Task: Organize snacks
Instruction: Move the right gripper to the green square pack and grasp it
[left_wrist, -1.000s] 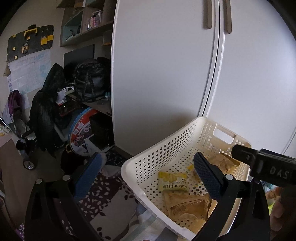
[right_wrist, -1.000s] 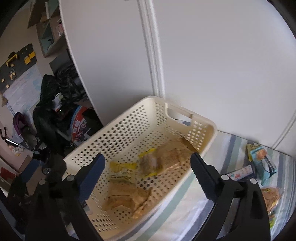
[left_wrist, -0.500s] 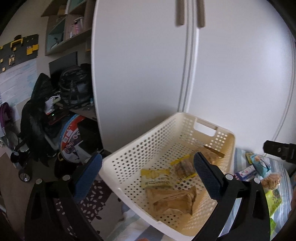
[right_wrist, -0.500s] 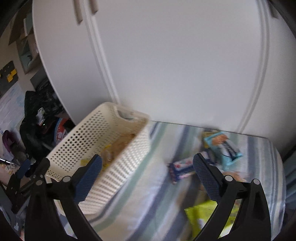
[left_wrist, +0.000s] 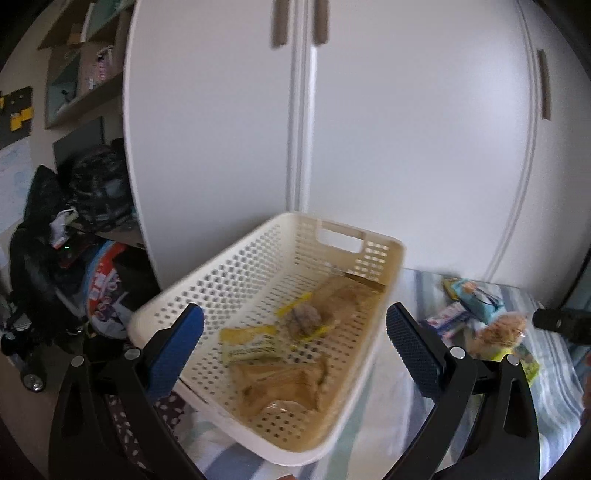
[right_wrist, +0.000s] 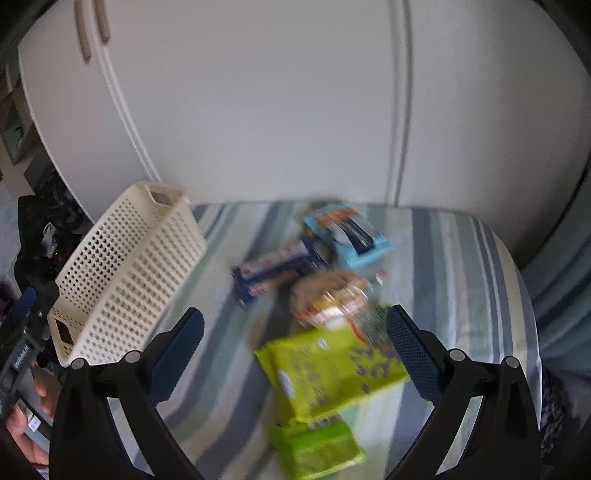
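White wardrobe doors (left_wrist: 406, 147) rise behind a bed with a striped cover (right_wrist: 229, 354), where the snacks lie.

Left gripper (left_wrist: 295, 354): its blue-padded fingers (left_wrist: 173, 347) stand wide apart with nothing between them, above the near end of a cream perforated basket (left_wrist: 229, 280). In the basket lie a yellow packet (left_wrist: 251, 345), a brown packet (left_wrist: 280, 384) and a small round snack in clear wrap (left_wrist: 306, 319).

Right gripper (right_wrist: 295, 354): fingers (right_wrist: 413, 354) also spread and empty, over a lime-green bag (right_wrist: 328, 373) on the cover. A second green pack (right_wrist: 314, 446) lies nearer the camera; beyond are a blurred round snack (right_wrist: 328, 295), a dark blue bar (right_wrist: 277, 269) and a light blue pack (right_wrist: 347, 232). The basket stands at the left of this pile, apart from it.
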